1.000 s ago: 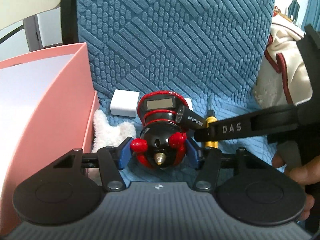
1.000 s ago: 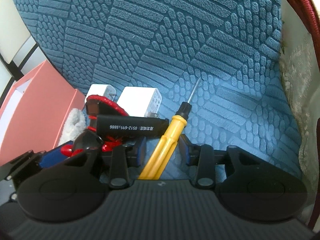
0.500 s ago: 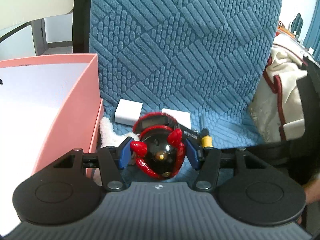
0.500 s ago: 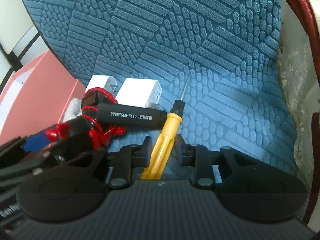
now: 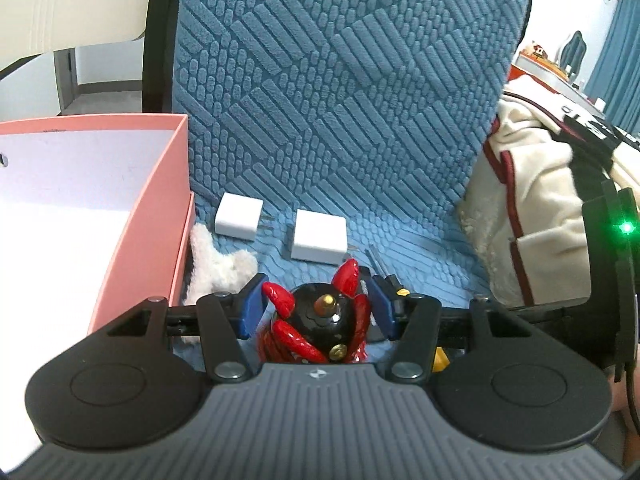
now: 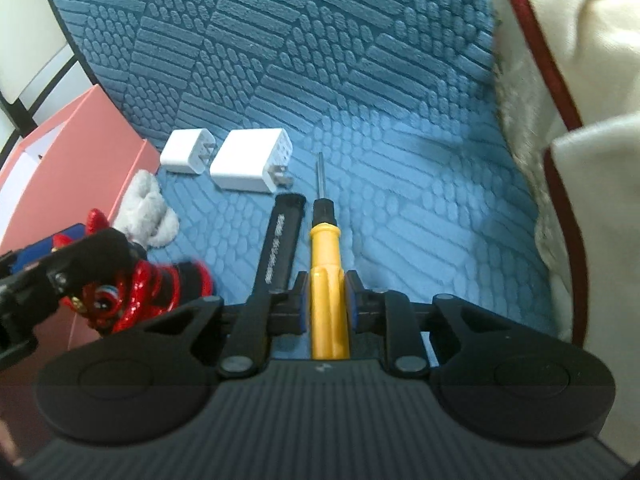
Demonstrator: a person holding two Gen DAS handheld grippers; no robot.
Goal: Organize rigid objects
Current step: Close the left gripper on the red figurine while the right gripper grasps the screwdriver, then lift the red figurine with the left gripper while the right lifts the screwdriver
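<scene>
Left gripper (image 5: 316,310) clamps red-black toy (image 5: 320,326) beside pink box (image 5: 160,216). Right gripper (image 6: 326,300) pinches yellow screwdriver (image 6: 326,264) at handle, above blue cushion (image 6: 400,200). Toy glossy, probably slippery, horns fragile; screwdriver light, stiff.

- The two white square charger plugs (image 6: 188,153) (image 6: 250,166) lay side by side on the blue quilted seat cushion (image 6: 420,208).
- The open pink cardboard box (image 5: 132,220) stood to their left, with a white fluffy piece (image 6: 148,210) against its wall.
- The black bar with printed text (image 6: 282,236) lay just left of the yellow-handled screwdriver (image 6: 326,264), both in front of the plugs.
- The cream fleece garment with dark red piping (image 6: 560,120) lay at the right.
</scene>
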